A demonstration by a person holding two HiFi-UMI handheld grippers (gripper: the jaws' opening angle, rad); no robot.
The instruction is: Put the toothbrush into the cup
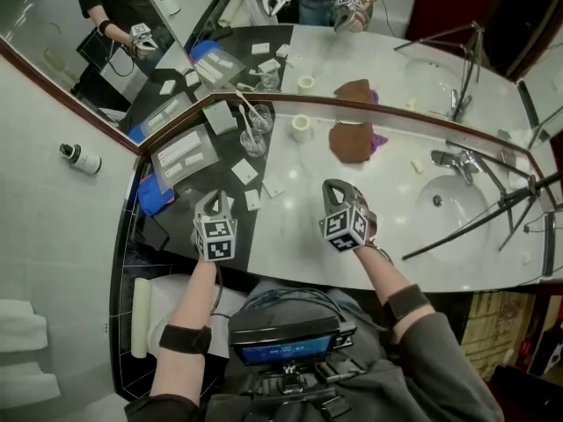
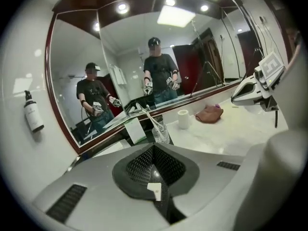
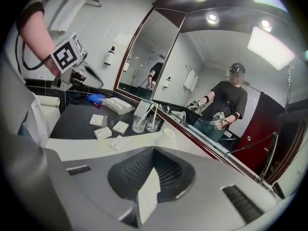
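Note:
A white toothbrush (image 1: 247, 119) leans in a clear glass cup (image 1: 253, 143) on the black part of the counter, close to the mirror. A second glass (image 1: 262, 117) stands just behind it. The left gripper view shows the same cup (image 2: 162, 134) and toothbrush (image 2: 153, 121) straight ahead. From the right gripper view, the cup (image 3: 152, 124) lies ahead to the left. My left gripper (image 1: 212, 202) hovers short of the cup, shut and empty. My right gripper (image 1: 333, 186) hangs over the white counter, shut and empty. Both point toward the mirror.
A white roll (image 1: 301, 127) and a brown cloth (image 1: 352, 141) lie by the mirror. Small white boxes (image 1: 244, 171) and a blue pack (image 1: 157, 193) sit on the black counter. A sink (image 1: 449, 202), faucet (image 1: 453, 161) and tripod legs (image 1: 475, 222) fill the right.

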